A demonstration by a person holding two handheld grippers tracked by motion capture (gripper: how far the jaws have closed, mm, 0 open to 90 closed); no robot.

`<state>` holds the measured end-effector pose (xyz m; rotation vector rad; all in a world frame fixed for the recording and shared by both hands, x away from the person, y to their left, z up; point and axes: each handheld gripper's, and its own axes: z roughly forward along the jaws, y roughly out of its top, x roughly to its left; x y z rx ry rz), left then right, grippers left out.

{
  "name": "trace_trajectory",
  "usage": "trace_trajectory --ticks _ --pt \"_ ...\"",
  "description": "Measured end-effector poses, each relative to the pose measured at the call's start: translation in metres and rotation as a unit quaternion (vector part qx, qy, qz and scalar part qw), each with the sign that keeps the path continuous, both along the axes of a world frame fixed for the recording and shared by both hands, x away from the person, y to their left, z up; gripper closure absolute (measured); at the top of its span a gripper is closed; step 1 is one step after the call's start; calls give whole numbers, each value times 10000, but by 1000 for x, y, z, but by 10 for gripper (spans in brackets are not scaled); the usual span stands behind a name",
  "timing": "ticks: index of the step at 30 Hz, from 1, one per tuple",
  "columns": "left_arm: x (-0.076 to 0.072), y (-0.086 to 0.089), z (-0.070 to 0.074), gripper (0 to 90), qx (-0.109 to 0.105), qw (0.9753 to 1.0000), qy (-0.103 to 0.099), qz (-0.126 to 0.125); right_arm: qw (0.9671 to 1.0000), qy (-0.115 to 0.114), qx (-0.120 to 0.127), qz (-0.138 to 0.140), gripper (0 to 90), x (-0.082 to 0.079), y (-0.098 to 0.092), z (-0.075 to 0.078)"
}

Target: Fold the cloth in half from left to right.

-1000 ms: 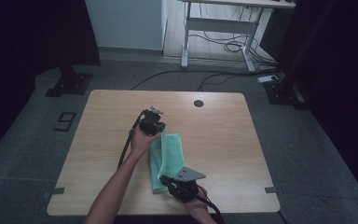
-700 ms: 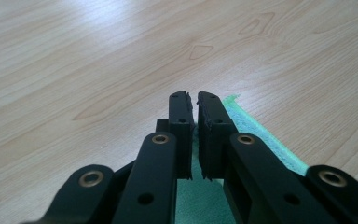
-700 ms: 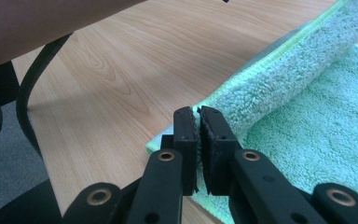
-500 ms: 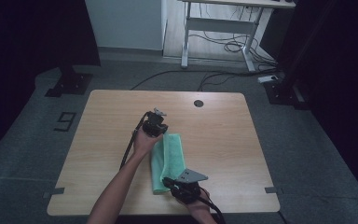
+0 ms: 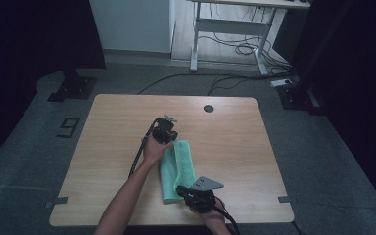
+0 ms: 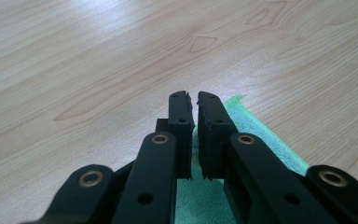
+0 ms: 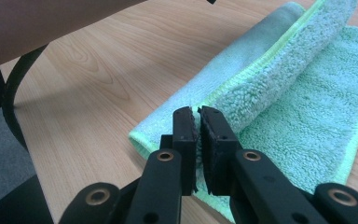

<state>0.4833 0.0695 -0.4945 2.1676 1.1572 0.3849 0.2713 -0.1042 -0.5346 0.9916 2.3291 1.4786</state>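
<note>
Two tongs: both at one green towel (image 5: 177, 169) on the tabletop (image 5: 235, 142).
Right gripper view: towel's edge is lifted and rolled over itself; the high view shows a ridge along its length.
Left tongs (image 6: 193, 100): jaws nearly closed, pinching the towel's far end.
Right tongs (image 7: 196, 114): jaws narrow, clamped on the near fold.
Around: a dark round hole (image 5: 208, 108) sits well apart at the tabletop's far edge; a forearm (image 5: 127, 196) lies beside the towel.
</note>
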Motion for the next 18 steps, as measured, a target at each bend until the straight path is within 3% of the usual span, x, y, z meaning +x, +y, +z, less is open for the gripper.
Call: trace_trajectory --ticks 10,18 --pt "2 1 -2 851 -35 10000 -12 18 9999 103 -95 -39 844 3 -4 -7" --pt "3 -3 -2 856 -22 10000 -43 -5 9999 155 -34 -46 845 5 -8 -7"
